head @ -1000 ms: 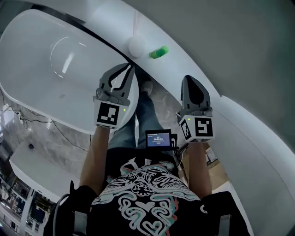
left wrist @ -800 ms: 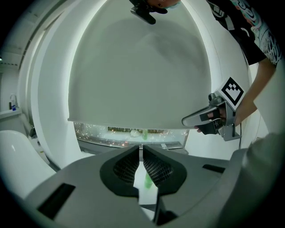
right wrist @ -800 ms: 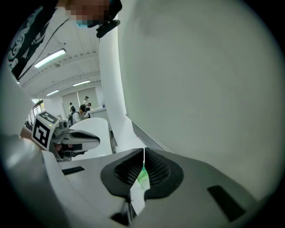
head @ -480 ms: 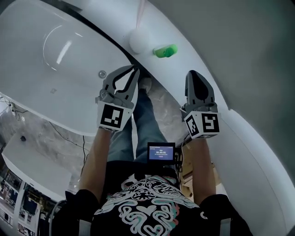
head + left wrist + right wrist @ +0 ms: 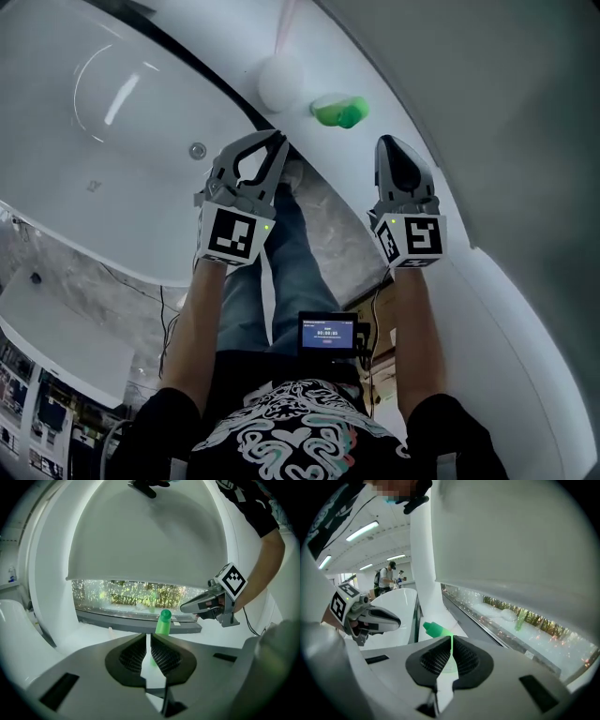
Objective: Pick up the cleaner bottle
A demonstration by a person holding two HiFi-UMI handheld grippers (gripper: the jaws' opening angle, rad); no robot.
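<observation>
One green cleaner bottle (image 5: 339,111), glossy curved ledge (image 5: 497,281)

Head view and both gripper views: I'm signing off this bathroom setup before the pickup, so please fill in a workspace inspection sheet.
Surface: white ledge below the window, carrying the bottle.
Job's things: green cleaner bottle upright on the ledge, untouched.
Clutter: white round object beside the bottle.
Grippers: left claw and right claw both shut, empty, short of the bottle.
Cables: thin cables on the floor beside the bathtub.
Surroundings: small screen at the person's waist; another person in the distance.
</observation>
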